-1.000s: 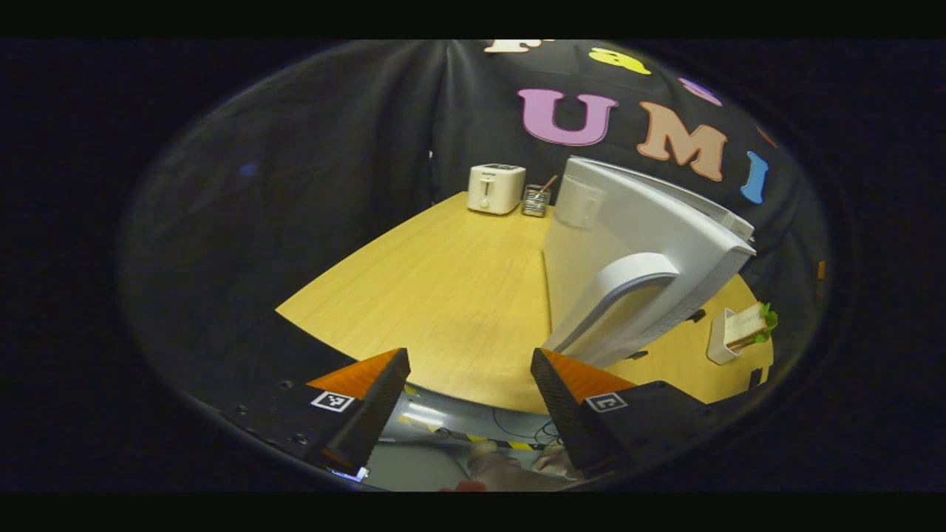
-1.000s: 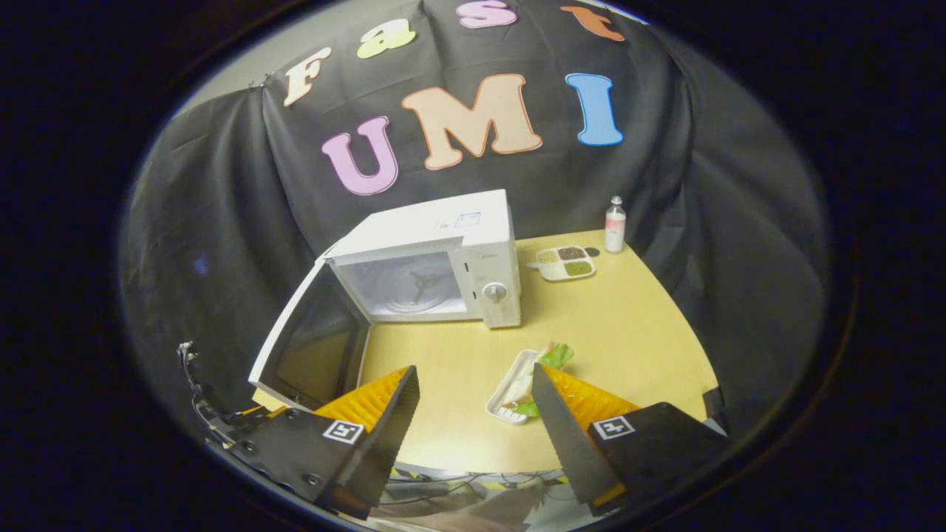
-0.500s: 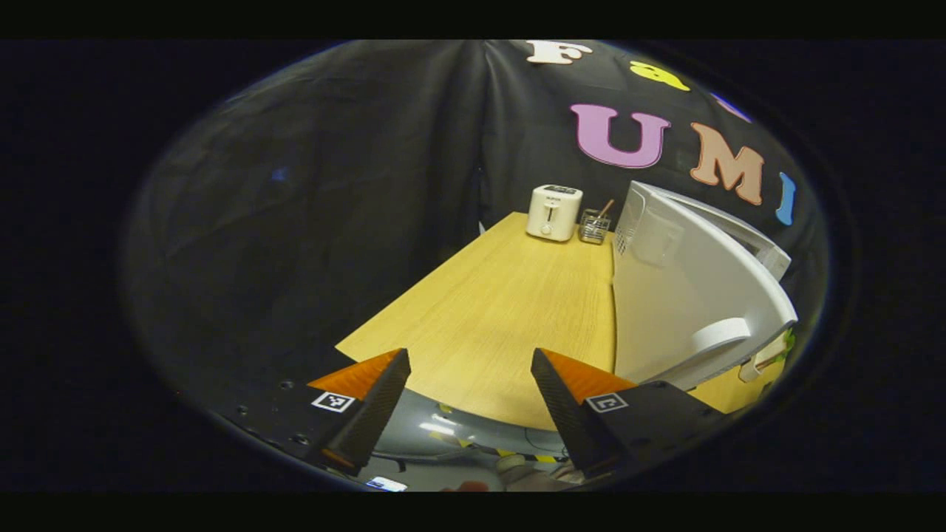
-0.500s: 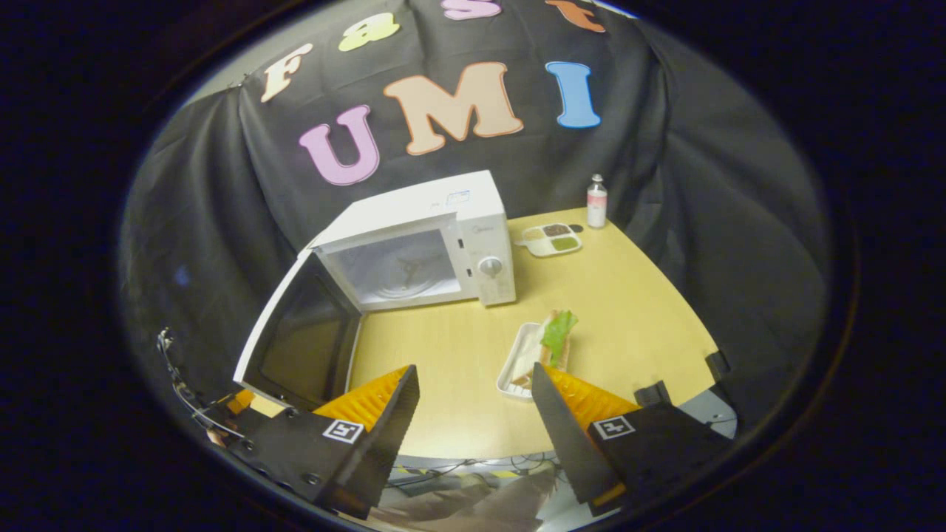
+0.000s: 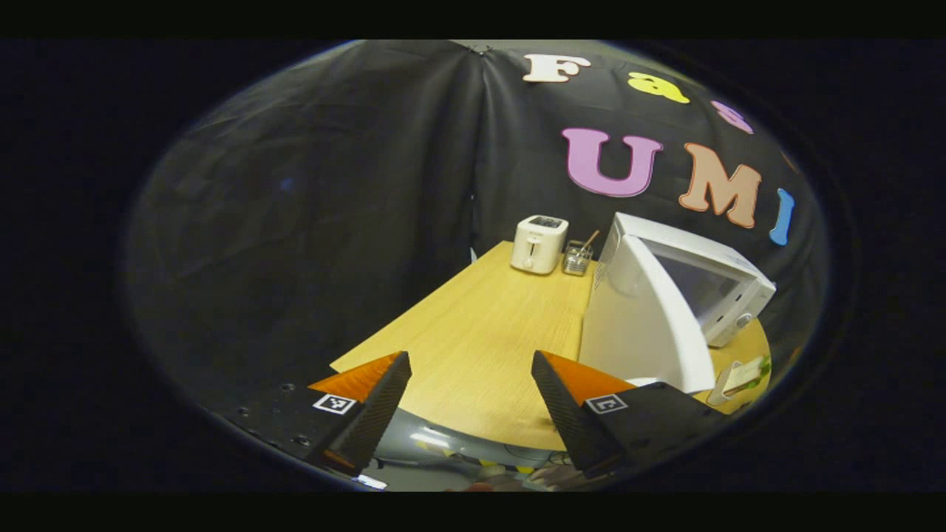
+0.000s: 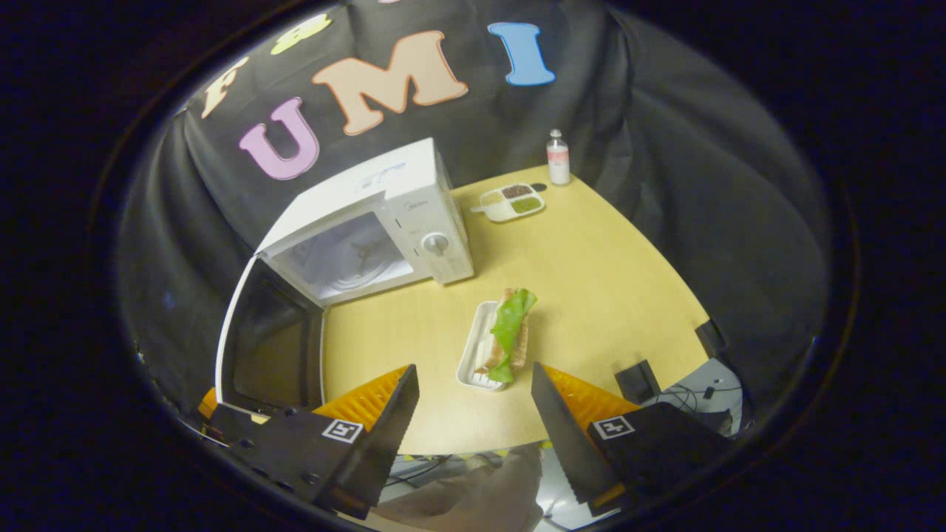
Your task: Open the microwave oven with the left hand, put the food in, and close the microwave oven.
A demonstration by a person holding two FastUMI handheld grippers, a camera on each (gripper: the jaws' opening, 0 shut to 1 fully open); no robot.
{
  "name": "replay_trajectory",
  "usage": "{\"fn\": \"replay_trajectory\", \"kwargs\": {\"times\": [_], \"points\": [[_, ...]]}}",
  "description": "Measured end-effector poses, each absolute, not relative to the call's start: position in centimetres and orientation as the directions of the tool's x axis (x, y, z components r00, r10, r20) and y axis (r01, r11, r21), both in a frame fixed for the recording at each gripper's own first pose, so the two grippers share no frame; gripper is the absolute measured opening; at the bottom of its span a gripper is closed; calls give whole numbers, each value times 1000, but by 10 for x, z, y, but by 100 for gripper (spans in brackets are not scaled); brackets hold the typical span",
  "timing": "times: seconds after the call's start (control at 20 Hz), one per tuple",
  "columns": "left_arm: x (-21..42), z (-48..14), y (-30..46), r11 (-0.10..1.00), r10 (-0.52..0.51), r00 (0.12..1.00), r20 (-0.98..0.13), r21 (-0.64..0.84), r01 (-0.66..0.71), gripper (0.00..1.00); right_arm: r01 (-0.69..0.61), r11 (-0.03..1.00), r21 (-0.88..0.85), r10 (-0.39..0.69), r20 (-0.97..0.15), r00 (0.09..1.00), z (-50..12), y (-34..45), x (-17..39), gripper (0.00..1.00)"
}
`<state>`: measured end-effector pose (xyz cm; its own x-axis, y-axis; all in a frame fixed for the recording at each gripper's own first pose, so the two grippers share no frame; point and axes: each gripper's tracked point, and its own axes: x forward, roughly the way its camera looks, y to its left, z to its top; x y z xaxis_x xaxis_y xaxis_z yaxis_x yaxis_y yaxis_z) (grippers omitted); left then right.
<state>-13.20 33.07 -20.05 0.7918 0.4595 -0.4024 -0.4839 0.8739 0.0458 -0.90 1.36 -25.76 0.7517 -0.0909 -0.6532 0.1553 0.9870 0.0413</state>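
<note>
The white microwave (image 6: 414,214) stands on the wooden table (image 6: 606,281) with its door (image 6: 266,332) swung wide to the left, and the cavity (image 6: 347,255) has nothing in it. A sandwich with lettuce (image 6: 508,336) lies in a small white tray in front of the microwave. My right gripper (image 6: 473,414) hovers open above and just short of that tray, touching nothing. My left gripper (image 5: 469,410) is open over the table's near edge, to the left of the door's outer face (image 5: 643,325) and apart from it. In the left gripper view the sandwich tray (image 5: 743,373) peeks out past the door.
A white toaster (image 5: 538,244) and a wire utensil holder (image 5: 576,258) stand at the table's far end, behind the microwave's left side. A divided dish (image 6: 510,203) and a small bottle (image 6: 558,157) sit to the right of the microwave. Black clamps (image 6: 637,380) grip the near right edge.
My left gripper has drawn back and away from the open door. My right gripper has risen and tipped down, so the sandwich tray now lies ahead between its fingers.
</note>
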Motion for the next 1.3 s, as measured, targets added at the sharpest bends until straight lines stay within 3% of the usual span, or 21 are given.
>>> {"fn": "replay_trajectory", "kwargs": {"times": [0.4, 0.65, 0.7, 0.75, 0.95, 1.1, 1.2, 1.3], "points": [[-93, -133, 275, 824, 566, 783, -259, 138, -550, 96, 155, 976, 155, 42, -825, 564, -294, -23, 51, 92], [-73, -112, 236, 800, 599, 773, -210, 112, -589, 95, 116, 982, 145, 78, -888, 453, -326, -27, 72, 91], [-71, -106, 232, 794, 607, 770, -196, 114, -597, 95, 104, 986, 132, 76, -902, 425, -333, -27, 72, 97], [-69, -99, 229, 784, 620, 765, -174, 114, -610, 96, 90, 988, 126, 80, -913, 401, -340, -27, 73, 91], [-69, -79, 219, 764, 645, 754, -122, 98, -638, 94, 85, 985, 150, 112, -931, 347, -360, -23, 78, 89], [-74, -78, 218, 744, 668, 735, -119, 123, -656, 95, 112, 970, 217, 170, -929, 330, -371, -17, 83, 80], [-79, -83, 215, 736, 677, 724, -135, 128, -664, 95, 126, 961, 246, 198, -931, 307, -375, -16, 79, 55], [-85, -88, 213, 732, 681, 717, -150, 122, -670, 95, 124, 961, 248, 201, -931, 304, -380, -16, 78, 52]]}}
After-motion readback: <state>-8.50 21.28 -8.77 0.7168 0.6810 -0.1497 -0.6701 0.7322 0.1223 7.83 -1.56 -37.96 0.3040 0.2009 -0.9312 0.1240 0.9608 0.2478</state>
